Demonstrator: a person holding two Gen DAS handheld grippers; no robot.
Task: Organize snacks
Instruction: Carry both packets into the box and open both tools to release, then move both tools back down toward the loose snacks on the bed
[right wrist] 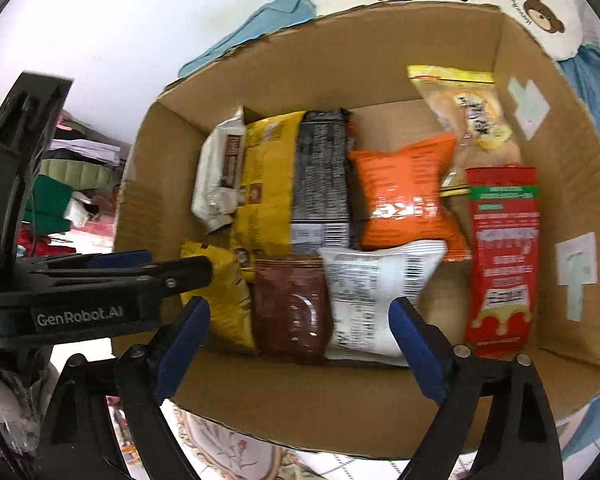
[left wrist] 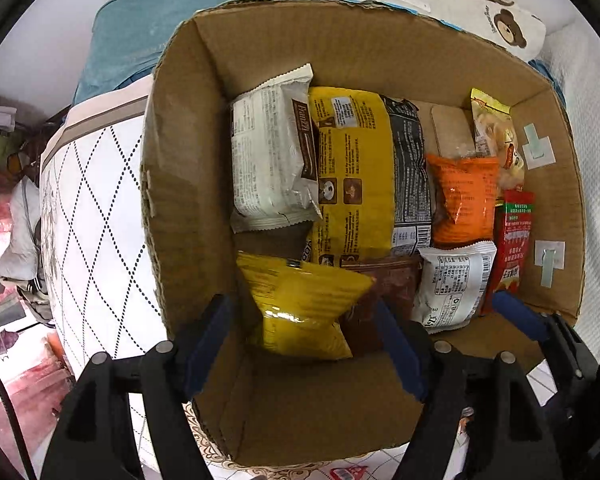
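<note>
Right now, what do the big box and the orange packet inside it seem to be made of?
The box: brown corrugated cardboard, matte, with torn, ragged rims. The orange packet: probably thin plastic or foil film, glossy, since it shows bright glints, wrinkles and crimped ends.

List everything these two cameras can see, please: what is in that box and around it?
cardboard box: one, brown, open-topped, on bedding
small yellow packet: one, near left corner of box, between left gripper fingers
brown packet: one, near row, middle
white packet: one, near row, beside brown packet
red packet: one, right side
orange packet: one, centre
large yellow bag: one, far row
blue cloth: one, behind box
left gripper: one, black, blue pads, open
right gripper: one, black, blue pads, open
</note>
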